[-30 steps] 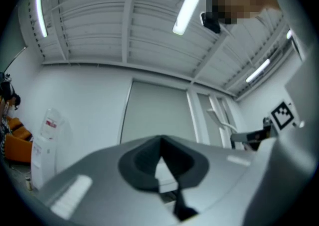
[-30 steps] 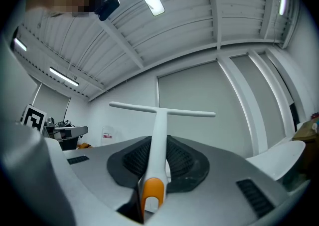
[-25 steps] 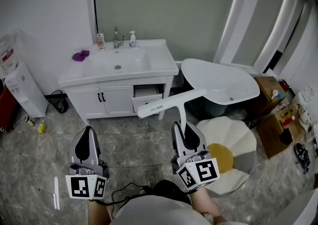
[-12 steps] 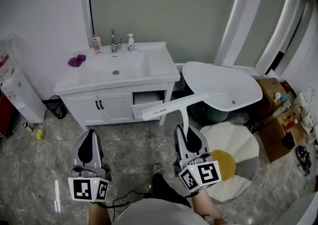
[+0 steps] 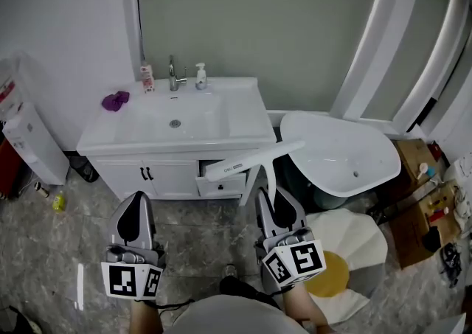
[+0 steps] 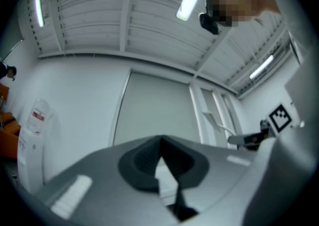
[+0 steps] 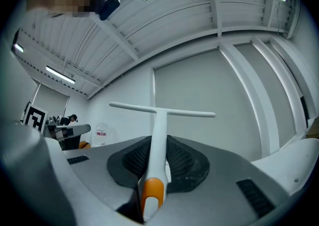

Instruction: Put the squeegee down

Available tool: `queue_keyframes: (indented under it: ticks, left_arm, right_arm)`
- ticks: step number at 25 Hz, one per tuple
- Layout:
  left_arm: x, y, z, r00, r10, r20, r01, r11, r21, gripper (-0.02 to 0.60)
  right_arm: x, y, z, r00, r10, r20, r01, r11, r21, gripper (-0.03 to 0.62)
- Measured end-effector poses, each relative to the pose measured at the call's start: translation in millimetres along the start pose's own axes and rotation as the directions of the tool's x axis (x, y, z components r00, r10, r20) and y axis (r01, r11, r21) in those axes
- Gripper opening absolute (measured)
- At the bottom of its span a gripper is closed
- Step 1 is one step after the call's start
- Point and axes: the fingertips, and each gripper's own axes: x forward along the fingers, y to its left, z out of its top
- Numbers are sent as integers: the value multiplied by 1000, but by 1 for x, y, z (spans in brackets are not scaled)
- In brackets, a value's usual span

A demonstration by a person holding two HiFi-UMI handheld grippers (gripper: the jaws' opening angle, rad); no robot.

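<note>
My right gripper (image 5: 272, 206) is shut on the handle of a white T-shaped squeegee (image 5: 251, 161). The squeegee's blade is held crosswise in the air in front of the white vanity (image 5: 247, 124). In the right gripper view the squeegee (image 7: 158, 125) runs straight out between the pads, orange handle end nearest the camera, and my right gripper (image 7: 158, 159) clamps it. My left gripper (image 5: 136, 216) hovers over the floor to the left, level with the right one. In its own view the left gripper (image 6: 160, 162) shows its jaws together with nothing in them.
On the vanity are a faucet (image 5: 172, 73), a soap bottle (image 5: 200, 76) and a purple cloth (image 5: 115, 100); a drawer (image 5: 221, 178) stands ajar. A white tub (image 5: 346, 155), an egg-shaped cushion (image 5: 354, 248) and cardboard boxes (image 5: 417, 170) fill the right. A water dispenser (image 5: 26, 148) stands left.
Both grippers have travelled forward together towards the vanity, which now lies closer and more central. The squeegee stays clamped in the right gripper, its blade now near the vanity's front corner.
</note>
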Motion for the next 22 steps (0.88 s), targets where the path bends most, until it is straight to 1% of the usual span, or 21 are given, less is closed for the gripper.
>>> queue_keyframes:
  ticks: [7,12,17,22]
  left_arm:
    - [58,-2,-21,999,40,-10,-41,999,-8,8]
    - [96,-10,-30,998,59,8,-59,998,-4,8]
    - [121,-18,-35,998,60,9,-60,998,13,8]
    - [134,-13,-38,997,80,1,-80,996,34,8]
  right_arm:
    - [48,-51,-10,1000,13,-19,-13,1000,17,78]
    - [72,-82,-9,999,40,-11,-40,999,4,78]
    - [89,-110,-15,999,33,-10,-33,999,25,78]
    - [106,-122,-23,999,37,-20,-36,998,52,78]
